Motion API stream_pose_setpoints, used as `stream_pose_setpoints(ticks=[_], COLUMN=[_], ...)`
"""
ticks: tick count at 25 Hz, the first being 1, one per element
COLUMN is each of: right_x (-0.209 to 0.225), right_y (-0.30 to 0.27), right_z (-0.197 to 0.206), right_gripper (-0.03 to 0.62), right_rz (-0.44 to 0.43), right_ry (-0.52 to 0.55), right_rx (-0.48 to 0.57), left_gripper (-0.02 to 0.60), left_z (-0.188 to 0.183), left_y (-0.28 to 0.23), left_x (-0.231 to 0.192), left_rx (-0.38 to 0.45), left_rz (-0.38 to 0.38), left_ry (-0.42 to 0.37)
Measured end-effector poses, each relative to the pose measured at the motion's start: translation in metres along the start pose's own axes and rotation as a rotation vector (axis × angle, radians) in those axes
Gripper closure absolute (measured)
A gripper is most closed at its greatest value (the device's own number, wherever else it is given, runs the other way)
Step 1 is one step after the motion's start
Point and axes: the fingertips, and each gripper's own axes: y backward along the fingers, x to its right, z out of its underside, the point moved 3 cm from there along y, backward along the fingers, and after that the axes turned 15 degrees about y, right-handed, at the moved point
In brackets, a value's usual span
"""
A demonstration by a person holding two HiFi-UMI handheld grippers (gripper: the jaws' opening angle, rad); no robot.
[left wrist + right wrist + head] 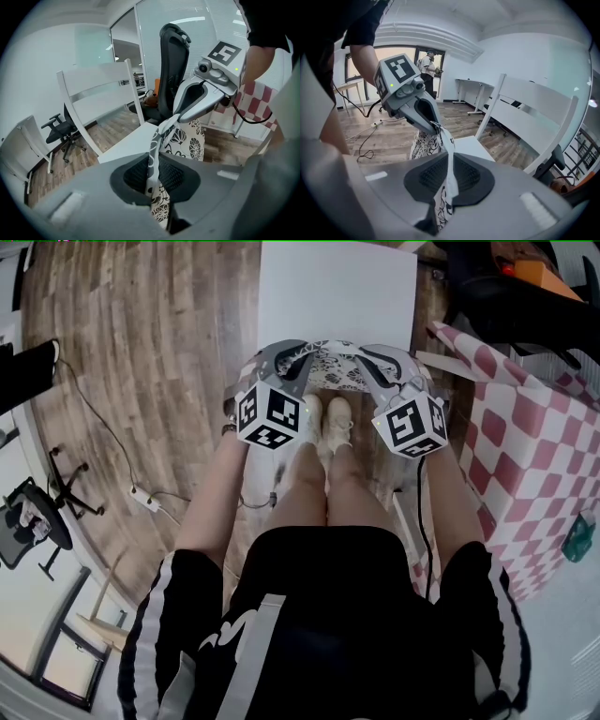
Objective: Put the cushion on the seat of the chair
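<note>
Pinching the cushion (330, 368) by its upper edge, my left gripper (152, 176) and right gripper (449, 176) hold it spread between them, hanging just short of the chair seat (337, 292) at twelve o'clock, ready, I judge, to land flat.

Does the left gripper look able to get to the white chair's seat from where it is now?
Probably yes. The left gripper, shut on the cushion, hangs just short of the seat, which lies bare, and nothing shows between them.

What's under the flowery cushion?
Below the cushion, the person's pale shoes and the wooden floor peek out. The floor right beneath the cushion is hidden by it.
</note>
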Motion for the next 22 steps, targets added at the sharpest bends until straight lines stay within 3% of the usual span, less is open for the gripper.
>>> stream_pose_setpoints(ticks=[22], right_x=[0.040], right_y=[-0.064], right_z=[0.030], right_gripper=[0.568], right_rz=[0.008], right_ry=[0.061], right_rx=[-0.119], left_gripper=[0.541], left_z=[0.000], left_y=[-0.065], left_x=[-0.048], left_rx=[-0.113], left_rz=[0.042], left_ry=[-0.033])
